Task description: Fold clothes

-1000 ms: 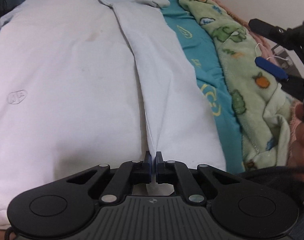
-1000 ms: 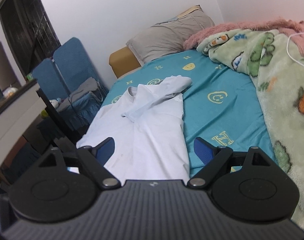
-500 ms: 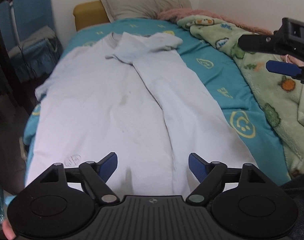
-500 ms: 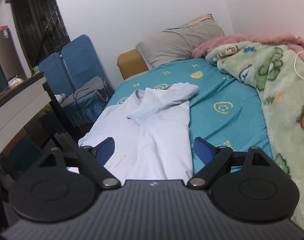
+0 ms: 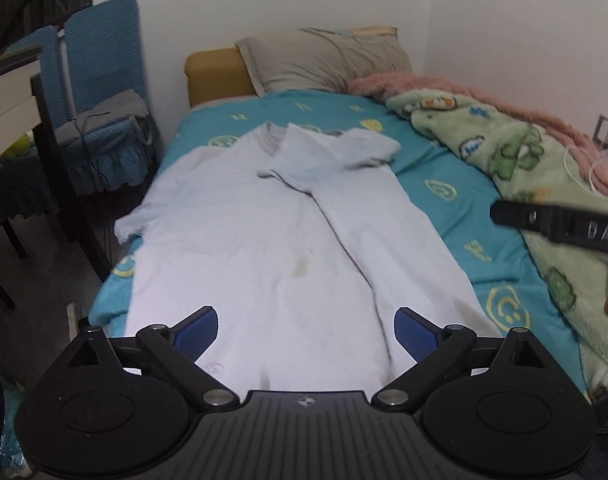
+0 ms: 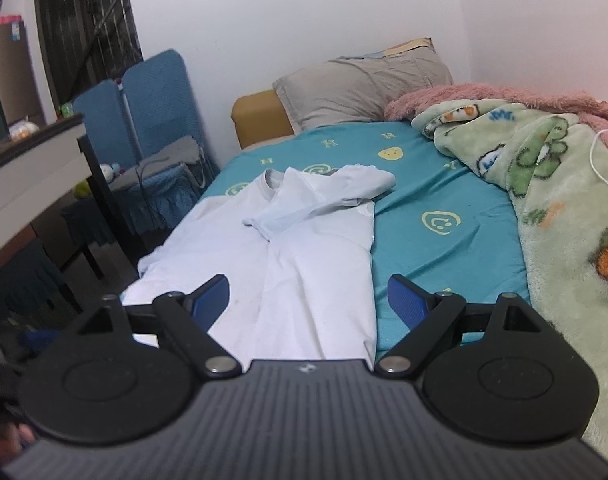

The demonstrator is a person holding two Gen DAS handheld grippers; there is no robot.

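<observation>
On the bed sheet [image 5: 456,200], the white T-shirt [image 5: 244,240] lies half-folded. Left gripper [image 5: 306,330]: jaws just opened wide, empty. Right gripper [image 6: 308,300]: wide, empty; only the left view shows its arm.

Dim, even indoor light with soft shadows; both fisheye views bend at the edges, slightly blurred and grainy.

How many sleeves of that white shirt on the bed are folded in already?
1. The sleeve nearer the green blanket lies folded over the white shirt. The other sleeve lies spread toward the bed's chair-side edge.
</observation>
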